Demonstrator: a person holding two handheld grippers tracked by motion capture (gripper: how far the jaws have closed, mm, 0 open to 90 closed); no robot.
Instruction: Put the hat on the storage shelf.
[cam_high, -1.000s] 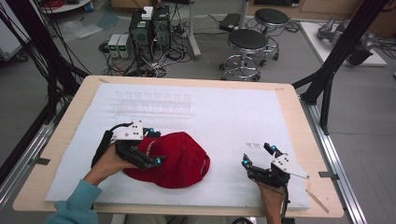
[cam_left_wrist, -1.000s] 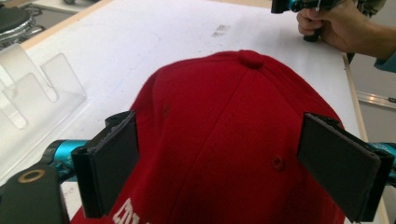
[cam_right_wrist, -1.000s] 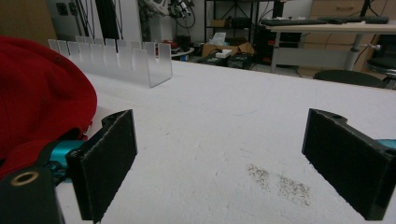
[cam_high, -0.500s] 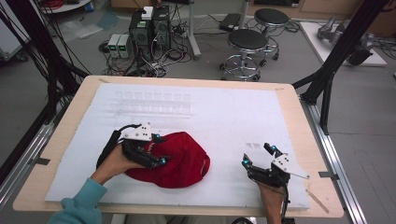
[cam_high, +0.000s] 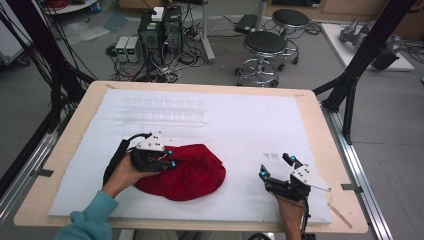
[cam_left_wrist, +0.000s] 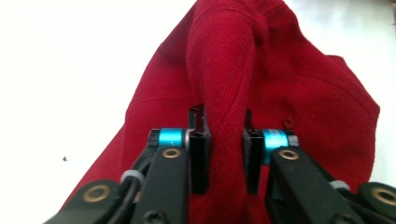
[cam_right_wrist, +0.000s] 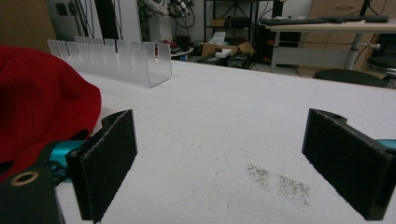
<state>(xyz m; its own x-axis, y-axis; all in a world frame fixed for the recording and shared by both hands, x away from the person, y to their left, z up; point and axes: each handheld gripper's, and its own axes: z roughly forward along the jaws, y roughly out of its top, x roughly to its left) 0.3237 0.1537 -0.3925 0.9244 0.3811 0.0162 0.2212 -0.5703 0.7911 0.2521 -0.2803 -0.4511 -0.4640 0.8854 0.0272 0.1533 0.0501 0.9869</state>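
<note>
- Cap placement first: the red cap lies on the white mat toward your near left, its crown bunched up rather than rounded
- Your left gripper has its jaws pinched on a raised ridge of the red fabric — the left gripper view shows the fold standing up between the two pads, gripped fairly deep
- Hold that pinch firm and lift slowly; judging by how soft the cloth looks, a jerk could slide the fold out
- Your right gripper rests on the mat well apart from the cap, jaws spread wide on nothing — bring it to the far edge if you mean to spread or fold the cap
- Clear slotted rack stands beyond the cap; steer clear of it
- No brand, label or writing can be read on the cap, mat or rack
</note>
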